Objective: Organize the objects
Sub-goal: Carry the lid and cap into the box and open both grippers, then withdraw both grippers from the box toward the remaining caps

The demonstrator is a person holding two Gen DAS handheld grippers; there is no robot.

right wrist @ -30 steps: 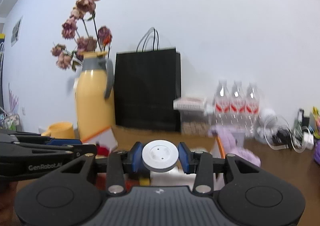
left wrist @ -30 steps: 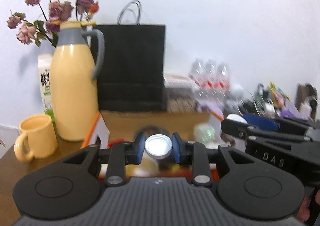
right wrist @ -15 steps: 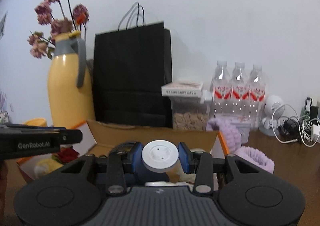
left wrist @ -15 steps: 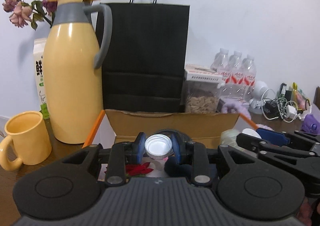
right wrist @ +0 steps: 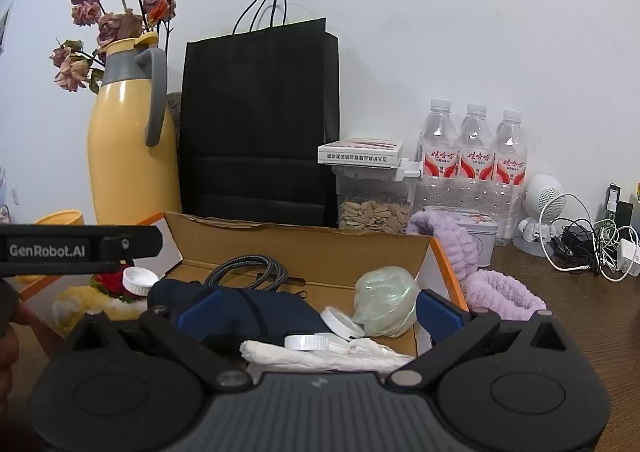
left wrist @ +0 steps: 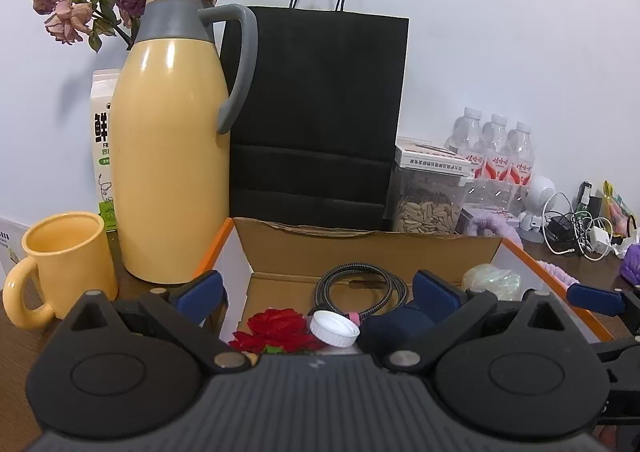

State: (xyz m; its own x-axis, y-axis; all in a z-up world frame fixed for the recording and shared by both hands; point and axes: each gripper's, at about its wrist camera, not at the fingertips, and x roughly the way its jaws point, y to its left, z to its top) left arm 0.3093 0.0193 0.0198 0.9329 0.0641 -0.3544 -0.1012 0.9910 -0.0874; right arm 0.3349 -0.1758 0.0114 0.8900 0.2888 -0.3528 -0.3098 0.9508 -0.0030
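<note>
1. Left gripper (left wrist: pixel 320 292): jaws have just been opening and now stand spread wide, blue pads far apart, nothing pinched. It hangs over the left part of the cardboard box (left wrist: pixel 360 248).
2. A white ribbed cap (left wrist: pixel 334 328) lies tilted in the box between the spread pads, touching neither. It rests against a red fabric rose (left wrist: pixel 276 326) and just in front of a coiled braided cable (left wrist: pixel 360 284).
3. Right gripper (right wrist: pixel 320 308): jaws have likewise just been opening, now spread wide, holding nothing. It hangs over the right part of the same box.
4. Between its pads in the box: a white lid (right wrist: pixel 342 323) leaning against a crumpled clear-green wrap (right wrist: pixel 386 302), and a second white cap (right wrist: pixel 306 342) lying on white tissue (right wrist: pixel 320 358). Neither touches a pad.
5. A dark blue pouch (right wrist: pixel 248 312) fills the middle of the box, under the cable.
6. Behind the box on the tabletop (right wrist: pixel 580 316): yellow thermos jug (left wrist: pixel 172 155), yellow mug (left wrist: pixel 64 264), black paper bag (left wrist: pixel 316 115), clear seed container (right wrist: pixel 374 207), three water bottles (right wrist: pixel 474 155).
7. A purple fluffy band (right wrist: pixel 496 292) lies just beside the box's right wall.
</note>
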